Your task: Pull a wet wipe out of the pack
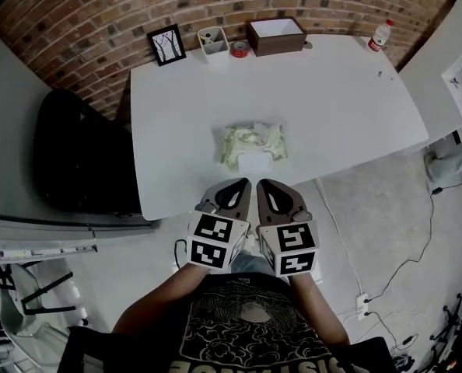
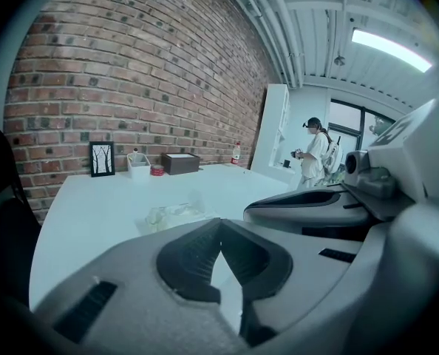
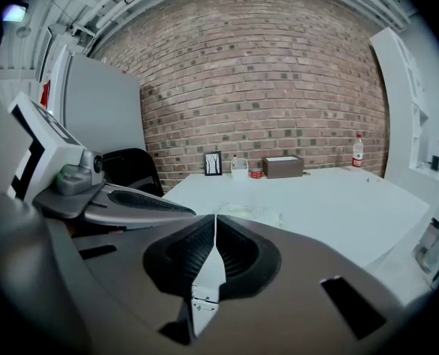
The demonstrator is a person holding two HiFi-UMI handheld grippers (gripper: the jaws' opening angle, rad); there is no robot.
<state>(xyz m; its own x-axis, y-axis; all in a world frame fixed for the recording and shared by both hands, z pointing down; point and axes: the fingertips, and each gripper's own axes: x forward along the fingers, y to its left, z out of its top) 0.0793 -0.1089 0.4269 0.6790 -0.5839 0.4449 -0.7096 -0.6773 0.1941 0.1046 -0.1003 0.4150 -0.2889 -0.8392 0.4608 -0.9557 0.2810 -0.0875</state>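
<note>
The wet wipe pack [image 1: 252, 146] is a crinkly pale green-white pouch with a white flap on its near side. It lies flat near the front edge of the white table [image 1: 332, 107]. My left gripper [image 1: 244, 183] and right gripper [image 1: 260, 183] hang side by side just off that edge, short of the pack and not touching it. Both are shut with nothing between their jaws. In the left gripper view the pack [image 2: 174, 214] sits beyond the closed jaw tips [image 2: 219, 225]. In the right gripper view the pack [image 3: 249, 213] lies just past the tips [image 3: 214, 220].
Along the table's far edge stand a framed picture [image 1: 167, 44], a white holder [image 1: 212, 39], a small red item [image 1: 239, 49], a brown box [image 1: 275, 36] and a bottle [image 1: 379, 34]. A black chair [image 1: 79, 154] is on the left. A person [image 2: 313, 154] stands far off.
</note>
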